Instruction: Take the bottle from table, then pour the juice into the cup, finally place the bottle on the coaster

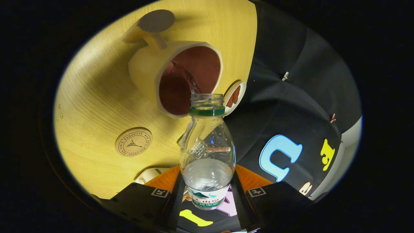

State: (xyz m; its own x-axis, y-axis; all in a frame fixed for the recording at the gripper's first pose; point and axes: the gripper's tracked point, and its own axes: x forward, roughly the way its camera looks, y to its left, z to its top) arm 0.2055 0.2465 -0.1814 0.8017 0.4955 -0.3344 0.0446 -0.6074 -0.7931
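My gripper [207, 191] is shut on a clear plastic bottle [207, 155] with a green neck ring and no cap. The bottle is tipped so that its open mouth points at the cream cup [152, 64], which has a reddish-brown inside [190, 81]. A thin stream of clear liquid runs from the bottle's mouth into the cup. Some liquid is left in the bottle's lower part, near my fingers. A round cork coaster [133, 141] with a printed ring lies on the yellow wooden table [93, 97], beside the bottle and nearer my fingers than the cup.
A second round coaster [157, 20] sits beyond the cup's handle. A small white dish [235, 96] with brown pieces stands at the table's edge by the bottle's mouth. A white object [149, 174] peeks out near one finger. Black cloth hangs past the table's edge.
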